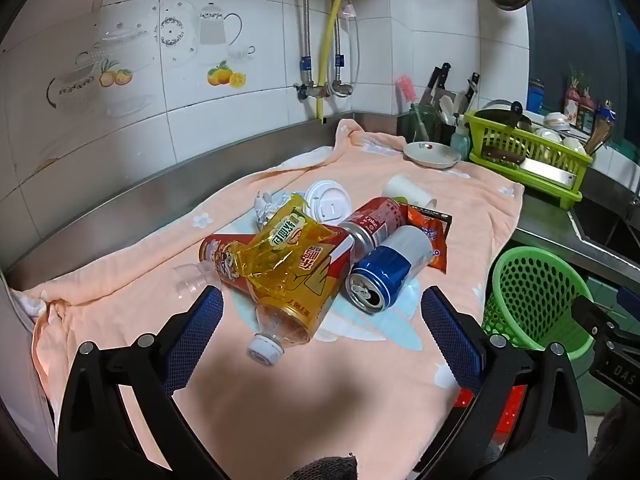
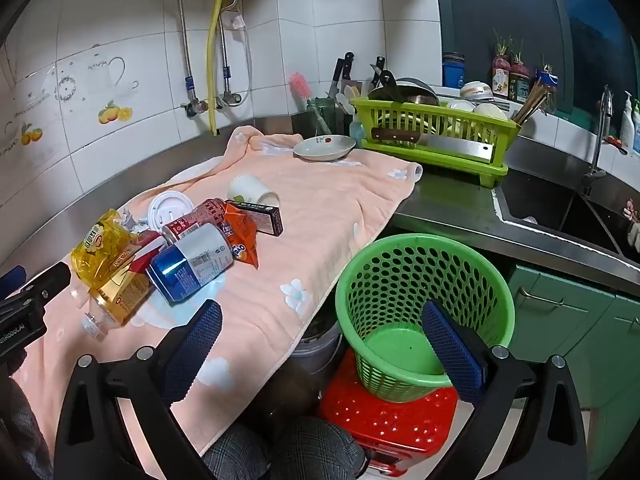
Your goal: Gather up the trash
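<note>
Left to right, wrist views. I hold the left gripper (image 1: 322, 300) w/ jaws spread wide, nothing between them, aimed down at the trash pile. Pile, on the peach towel (image 1: 360, 392): clear plastic cup (image 1: 192, 278) at far left, then a red snack tube (image 1: 224, 254) under a yellow-wrapped bottle (image 1: 288, 276), crumpled paper (image 1: 266, 204), white lid (image 1: 329, 202), red can (image 1: 376, 220), blue-silver can (image 1: 390, 270), orange wrapper (image 1: 434, 240), dark box (image 2: 262, 214), paper cup (image 2: 252, 190). My right gripper (image 2: 322, 320) is likewise spread and empty, approx. over the towel edge and the green basket (image 2: 424, 256). Basket sits on a red stool (image 2: 384, 420) beside the counter; its floor looks bare, so I judge collection not yet begun: every item left. Surface: steel counter, towel-covered. Room: tiled kitchen wall w/ pipes, white plate (image 2: 324, 148), green dish rack (image 2: 432, 132), sink (image 2: 560, 208) at far right.
</note>
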Motion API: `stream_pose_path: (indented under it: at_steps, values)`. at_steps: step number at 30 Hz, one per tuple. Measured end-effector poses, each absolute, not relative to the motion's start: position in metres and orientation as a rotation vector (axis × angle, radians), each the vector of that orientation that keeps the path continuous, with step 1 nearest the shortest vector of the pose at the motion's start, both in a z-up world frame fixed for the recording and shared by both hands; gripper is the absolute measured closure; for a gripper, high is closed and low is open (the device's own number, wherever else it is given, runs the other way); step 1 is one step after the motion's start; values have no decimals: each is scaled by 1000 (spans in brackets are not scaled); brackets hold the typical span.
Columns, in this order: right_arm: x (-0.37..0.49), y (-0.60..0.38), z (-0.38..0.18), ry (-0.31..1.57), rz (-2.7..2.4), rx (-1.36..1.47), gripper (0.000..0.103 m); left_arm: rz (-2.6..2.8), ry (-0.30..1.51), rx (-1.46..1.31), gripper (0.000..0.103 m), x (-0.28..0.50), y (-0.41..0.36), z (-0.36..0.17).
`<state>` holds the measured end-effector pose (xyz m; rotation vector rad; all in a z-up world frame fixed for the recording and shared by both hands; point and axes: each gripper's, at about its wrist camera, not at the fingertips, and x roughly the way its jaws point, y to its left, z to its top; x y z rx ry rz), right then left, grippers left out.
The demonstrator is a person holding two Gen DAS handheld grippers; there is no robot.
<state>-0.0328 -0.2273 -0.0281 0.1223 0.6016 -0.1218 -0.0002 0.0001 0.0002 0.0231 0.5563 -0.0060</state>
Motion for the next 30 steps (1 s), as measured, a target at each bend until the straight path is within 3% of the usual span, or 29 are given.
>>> stream_pose_path:
  at_steps: [30]
  values:
    - [-26,-226,-33,607,-113,120,6,-6,562,48,5,8,-3,-1]
